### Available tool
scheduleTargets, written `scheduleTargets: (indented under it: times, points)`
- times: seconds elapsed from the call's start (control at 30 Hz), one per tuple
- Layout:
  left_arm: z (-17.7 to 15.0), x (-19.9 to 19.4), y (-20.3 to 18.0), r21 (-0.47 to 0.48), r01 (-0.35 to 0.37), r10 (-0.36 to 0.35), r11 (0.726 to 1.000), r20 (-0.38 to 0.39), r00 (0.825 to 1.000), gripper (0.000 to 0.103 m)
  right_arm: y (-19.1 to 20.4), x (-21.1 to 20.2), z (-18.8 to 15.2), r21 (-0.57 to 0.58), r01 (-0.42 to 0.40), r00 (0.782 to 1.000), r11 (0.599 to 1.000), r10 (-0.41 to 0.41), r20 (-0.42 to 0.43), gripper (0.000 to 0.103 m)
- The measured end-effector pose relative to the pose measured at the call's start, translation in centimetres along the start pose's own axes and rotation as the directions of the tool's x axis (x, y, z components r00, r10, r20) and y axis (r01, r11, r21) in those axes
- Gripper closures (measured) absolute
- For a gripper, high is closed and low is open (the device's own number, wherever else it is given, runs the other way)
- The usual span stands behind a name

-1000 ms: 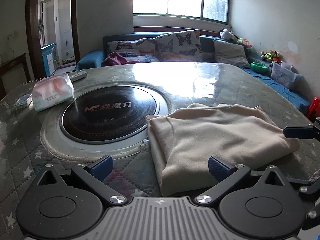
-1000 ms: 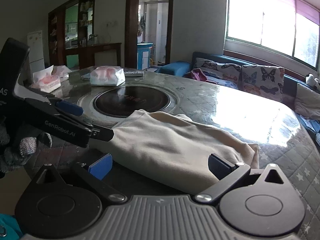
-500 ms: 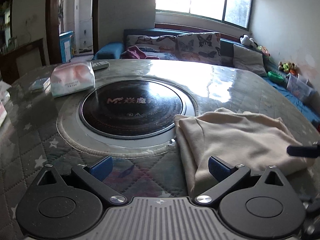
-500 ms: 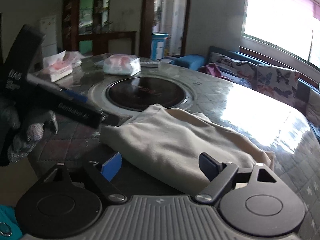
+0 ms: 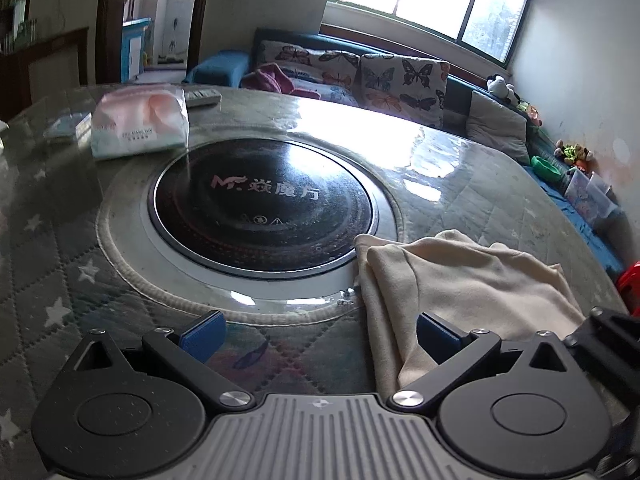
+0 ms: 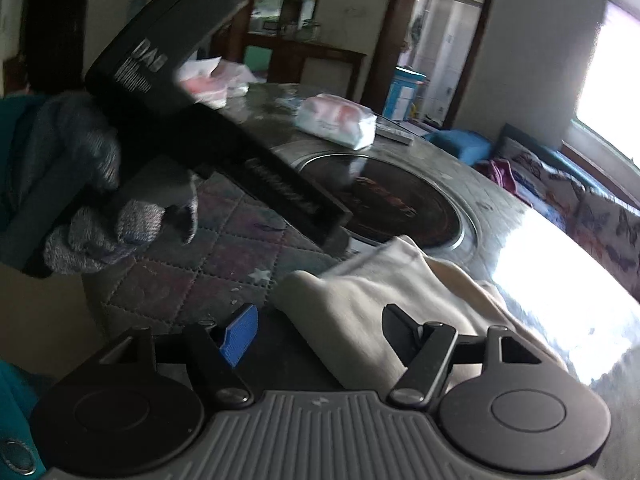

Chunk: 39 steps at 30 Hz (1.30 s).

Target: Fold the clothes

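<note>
A folded cream garment (image 5: 472, 280) lies on the round quilted table, to the right of the black induction hob (image 5: 260, 204). It also shows in the right wrist view (image 6: 384, 304). My left gripper (image 5: 318, 334) is open and empty, hovering near the garment's front left corner. My right gripper (image 6: 320, 328) is open and empty, close over the garment's near edge. In the right wrist view the left gripper's body (image 6: 224, 152) shows, held by a gloved hand (image 6: 100, 200).
A pink tissue pack (image 5: 138, 124) and a remote (image 5: 202, 96) lie beyond the hob. Another tissue pack (image 6: 208, 84) sits further off. A sofa with butterfly cushions (image 5: 360, 76) runs behind the table. The table edge (image 6: 96, 308) is near the gloved hand.
Both grippers have shifted left and tilted. The left view now centres on the hob, with the garment at the lower right. The garment itself has not moved.
</note>
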State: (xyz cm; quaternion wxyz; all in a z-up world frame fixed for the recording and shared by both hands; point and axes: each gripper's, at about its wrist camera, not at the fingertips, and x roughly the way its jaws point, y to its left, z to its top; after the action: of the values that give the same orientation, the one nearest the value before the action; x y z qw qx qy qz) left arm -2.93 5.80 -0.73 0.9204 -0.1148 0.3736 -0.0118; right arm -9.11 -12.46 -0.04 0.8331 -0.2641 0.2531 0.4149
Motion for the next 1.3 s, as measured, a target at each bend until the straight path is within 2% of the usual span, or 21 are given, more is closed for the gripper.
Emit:
scheduleTargets:
  times: [0.13, 0.23, 0.3, 0.33, 0.4, 0.5, 0.7, 0.87, 1.03, 1.23, 1.3]
  points:
    - [0.5, 0.6, 0.3, -0.048, 0.038, -0.039, 0.998, -0.025, 0.999, 0.000, 0.7, 0.9, 0.4, -0.063, -0.004, 1.000, 0.998, 0.003, -0.017, 0.041]
    - [0.8, 1.2, 0.4, -0.082, 0.064, -0.068, 0.995, -0.044, 0.997, 0.000, 1.0, 1.4, 0.5, -0.106, -0.004, 1.000, 0.994, 0.001, -0.031, 0.051]
    - [0.8, 1.6, 0.2, -0.099, 0.074, -0.080, 0.992, -0.056, 0.995, 0.000, 1.1, 1.8, 0.5, -0.117, -0.011, 0.999, 0.993, 0.006, -0.047, 0.063]
    - [0.9, 1.8, 0.1, -0.111, 0.083, -0.090, 0.990, -0.063, 0.994, 0.000, 1.0, 1.9, 0.4, -0.115, -0.006, 0.999, 0.993, 0.000, -0.050, 0.065]
    - [1.0, 2.1, 0.2, -0.138, 0.097, -0.108, 0.986, -0.073, 0.991, 0.000, 0.8, 2.0, 0.3, -0.107, 0.000, 0.999, 0.994, -0.005, -0.048, 0.075]
    - [1.3, 2.5, 0.3, -0.189, 0.118, -0.136, 0.975, -0.083, 0.987, 0.000, -0.3, 1.4, 0.4, -0.042, -0.020, 0.999, 0.999, 0.018, -0.030, 0.086]
    - [1.9, 3.1, 0.4, -0.291, 0.153, -0.186, 0.945, -0.092, 0.978, 0.000, -3.1, -0.1, 0.5, 0.112, -0.062, 0.998, 0.992, 0.059, 0.026, 0.091]
    - [2.2, 3.5, 0.3, -0.367, 0.173, -0.224, 0.914, -0.102, 0.969, 0.001, -5.2, -1.5, 0.4, 0.193, -0.082, 0.995, 0.978, 0.069, 0.073, 0.092]
    - [2.3, 4.1, 0.2, -0.460, 0.214, -0.292, 0.862, -0.105, 0.951, 0.002, -6.7, -2.7, 0.0, 0.241, -0.096, 0.991, 0.966, 0.071, 0.112, 0.093]
    - [1.7, 5.0, 0.4, -0.501, 0.238, -0.335, 0.832, -0.113, 0.935, 0.020, -7.1, -3.3, -0.4, 0.259, -0.118, 0.987, 0.959, 0.085, 0.135, 0.093]
    - [1.5, 5.2, 0.4, -0.514, 0.246, -0.350, 0.822, -0.115, 0.930, 0.035, -7.1, -3.3, -0.5, 0.262, -0.125, 0.986, 0.957, 0.091, 0.139, 0.093]
